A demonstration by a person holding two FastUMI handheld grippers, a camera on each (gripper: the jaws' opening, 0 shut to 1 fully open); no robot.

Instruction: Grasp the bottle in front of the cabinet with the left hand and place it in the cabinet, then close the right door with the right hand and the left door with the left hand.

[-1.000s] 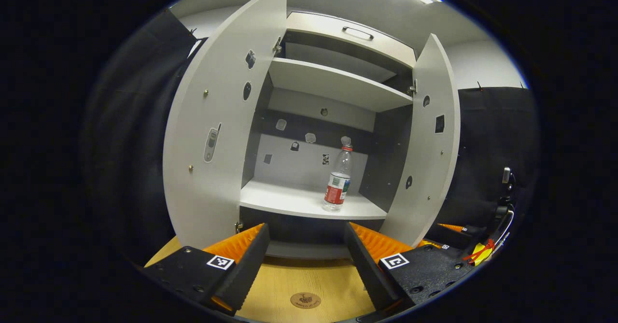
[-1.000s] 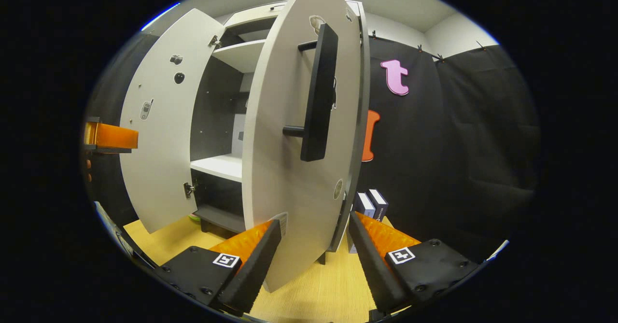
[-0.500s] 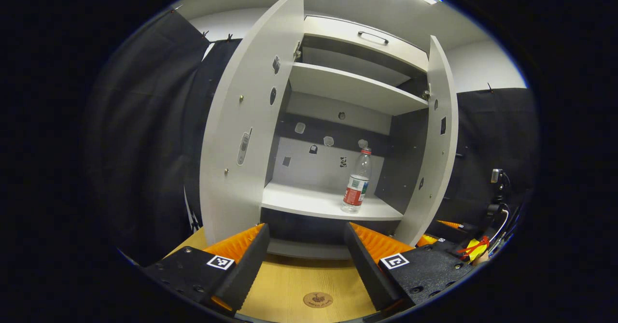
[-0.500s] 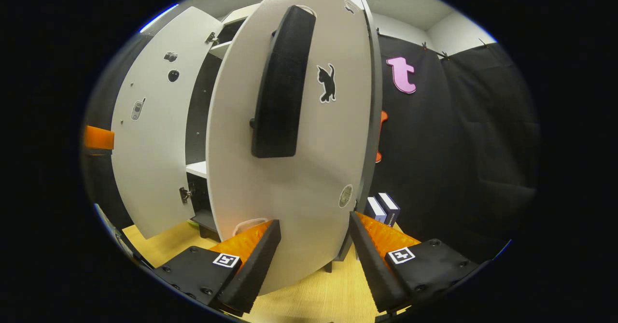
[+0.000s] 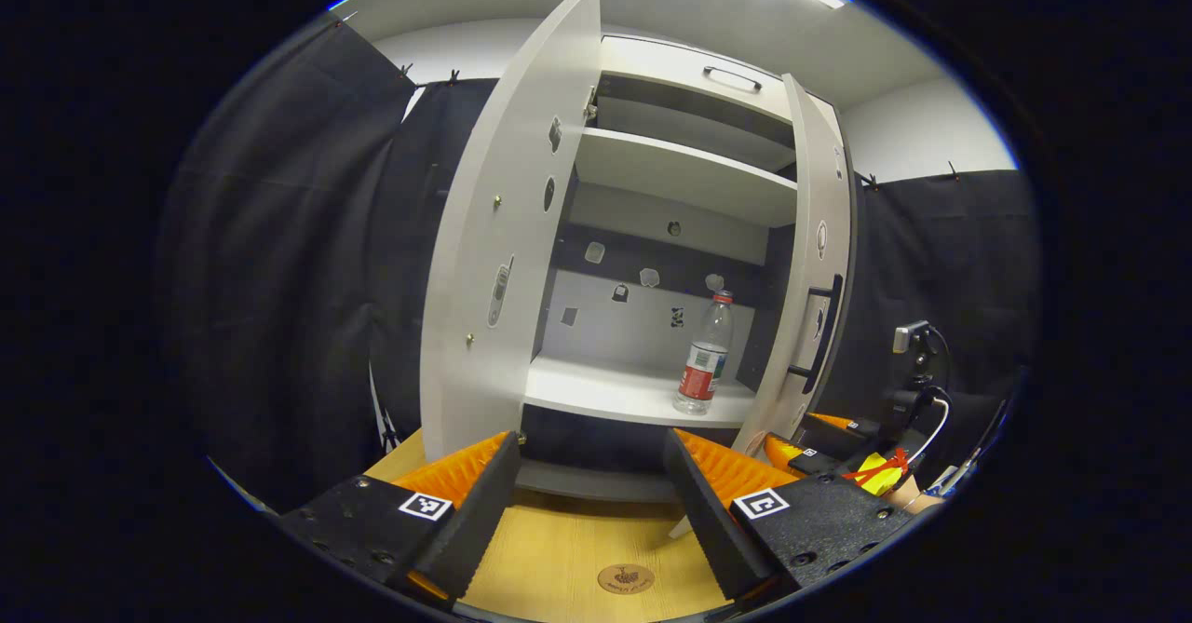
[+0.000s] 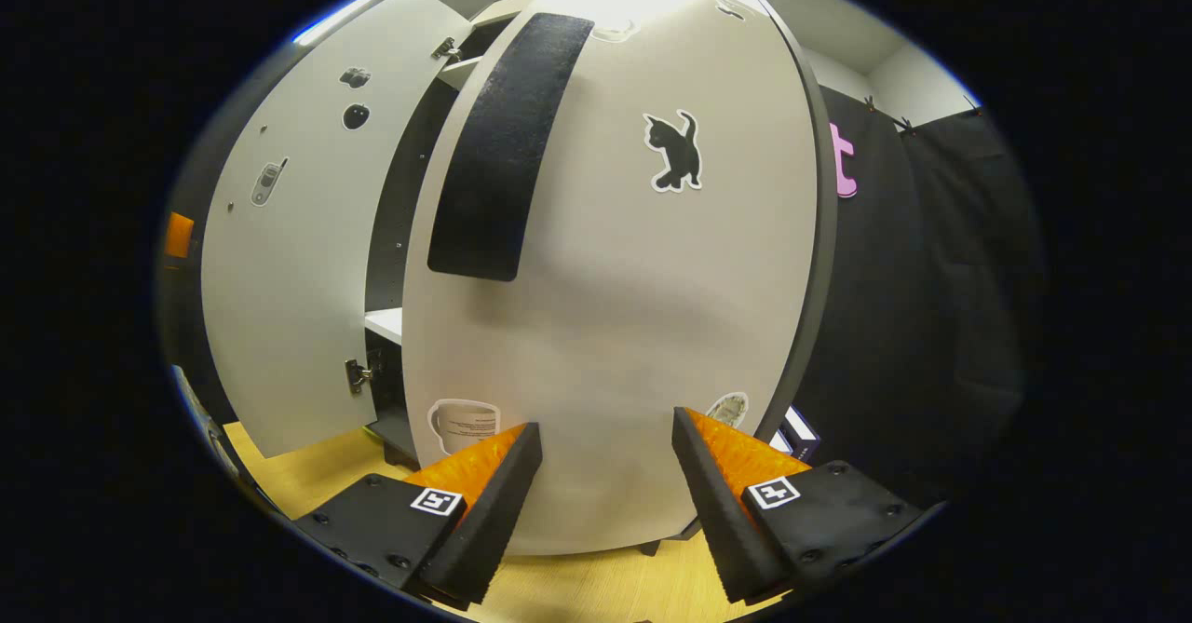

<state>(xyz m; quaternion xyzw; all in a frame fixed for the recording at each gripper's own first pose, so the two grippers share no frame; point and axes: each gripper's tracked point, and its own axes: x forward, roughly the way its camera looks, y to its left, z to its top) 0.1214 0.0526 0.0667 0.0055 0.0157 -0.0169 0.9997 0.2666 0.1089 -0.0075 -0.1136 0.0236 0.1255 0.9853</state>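
A plastic bottle (image 5: 704, 355) with a red label stands upright on the lower shelf (image 5: 615, 392) of the white cabinet (image 5: 694, 78), toward the shelf's right end, right of centre in the left gripper view; the first step of the job looks finished. The right door (image 6: 615, 278) sits close in front of the right gripper (image 6: 601, 474), whose fingers stand wide apart on either side of the door's lower edge, holding nothing. The door's outer face, with its long black handle (image 6: 498, 148) at upper centre and a cat sticker (image 6: 675, 150) beside it, is turned toward that gripper, while a dark gap at its left edge shows it is not yet flush. Seen from the left gripper view, the same door is a narrow slab at right of centre, part way round on its hinges.

The left door (image 5: 507, 232) stands wide open at centre left of the left gripper view, untouched by the left gripper (image 5: 591, 483), whose fingers are also spread and empty, low in the frame and well back from the cabinet. By this reading, finishing the right door and then swinging the left one remain.

The cabinet rests on a pale wood-grain tabletop (image 5: 568, 558), seen at the bottom of both views. Black cloth hangs on either side, with a white wall and a ceiling light above.
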